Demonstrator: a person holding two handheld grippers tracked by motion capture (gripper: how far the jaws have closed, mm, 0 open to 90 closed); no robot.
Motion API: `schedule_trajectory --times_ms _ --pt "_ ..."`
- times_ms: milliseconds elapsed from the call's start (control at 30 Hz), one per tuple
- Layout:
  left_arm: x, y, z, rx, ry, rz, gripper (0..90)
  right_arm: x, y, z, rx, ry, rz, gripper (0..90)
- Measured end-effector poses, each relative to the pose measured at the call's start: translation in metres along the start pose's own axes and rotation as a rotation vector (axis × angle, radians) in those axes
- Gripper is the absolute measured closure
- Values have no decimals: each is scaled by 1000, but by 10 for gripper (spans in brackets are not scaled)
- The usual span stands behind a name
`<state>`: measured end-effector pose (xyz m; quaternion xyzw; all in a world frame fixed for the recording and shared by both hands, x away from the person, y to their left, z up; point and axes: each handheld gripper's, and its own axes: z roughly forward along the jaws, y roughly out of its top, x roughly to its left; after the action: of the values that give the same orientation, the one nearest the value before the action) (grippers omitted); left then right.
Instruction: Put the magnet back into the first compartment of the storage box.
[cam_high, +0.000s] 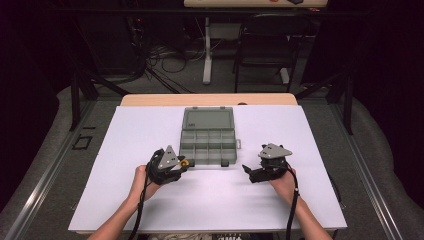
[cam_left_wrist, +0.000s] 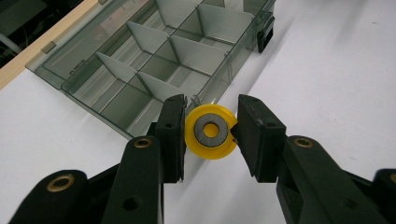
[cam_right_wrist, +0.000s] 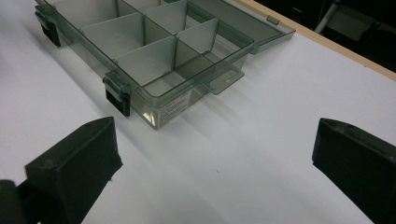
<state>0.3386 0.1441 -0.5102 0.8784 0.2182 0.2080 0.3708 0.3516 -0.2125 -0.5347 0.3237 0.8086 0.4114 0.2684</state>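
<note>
A white sheet (cam_high: 150, 150) covers the table (cam_high: 210, 99), whose wooden far edge shows beyond it. Past the table stand a dark chair (cam_high: 265, 45) and a white table leg (cam_high: 207, 50) among loose cables on the grey floor.

A smoky clear compartment box (cam_high: 207, 137) lies open at the middle of the sheet, its lid (cam_high: 208, 119) folded flat toward the far side. The dividers make 2 rows of compartments, and every one seen in the gripper views looks empty. 2 black latches (cam_right_wrist: 116, 95) hang on its near wall.

The left gripper (cam_high: 181, 164) sits just near-left of the box's near-left corner. The right gripper (cam_high: 248, 170) sits near-right of the box, a little apart from it, with its jaws spread wide over bare sheet.

In the left gripper view, the jaws pinch a yellow disc (cam_left_wrist: 210, 132) with a grey ring centre and a hole through it. The disc is held just at the box's near wall, outside the compartments.
</note>
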Motion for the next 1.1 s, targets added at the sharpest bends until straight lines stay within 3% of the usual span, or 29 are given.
schedule_trajectory --times_ms 700,1100 --pt "7 12 2 -2 27 17 635 -1 3 -3 -10 20 32 0" --pt "27 18 8 -17 46 -15 635 -3 4 -4 -18 30 40 0"
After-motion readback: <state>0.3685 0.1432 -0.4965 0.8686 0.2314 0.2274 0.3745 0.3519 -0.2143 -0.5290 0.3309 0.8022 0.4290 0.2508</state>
